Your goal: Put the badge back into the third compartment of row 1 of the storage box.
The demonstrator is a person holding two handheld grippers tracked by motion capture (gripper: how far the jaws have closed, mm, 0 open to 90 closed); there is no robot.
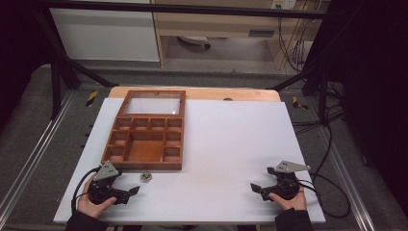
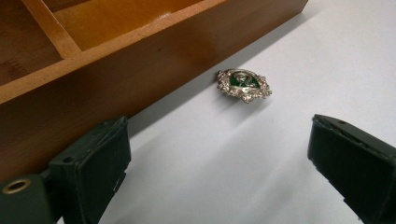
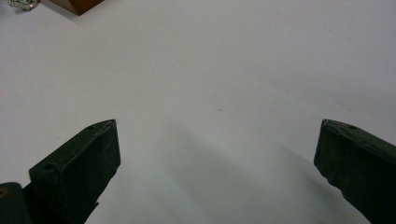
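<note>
Along the bottom edge of the high view I have my left gripper (image 1: 126,191) at lower left and my right gripper (image 1: 258,188) at lower right, both resting on the white board (image 1: 231,144), jaws spread wide and holding nothing. Just above the left gripper, near the lower middle-left of the frame, lies one brooch (image 1: 146,176), close beside the front wall of the wooden box (image 1: 144,166) but not touching it. In the left gripper view the brooch (image 2: 243,85) sits at upper centre, beyond the open jaws. I judge it small, light and rigid, with a knobbly silver rim around green; I would pinch it across that rim. Farther up, the single box counts roughly ten compartments, lid open.
</note>
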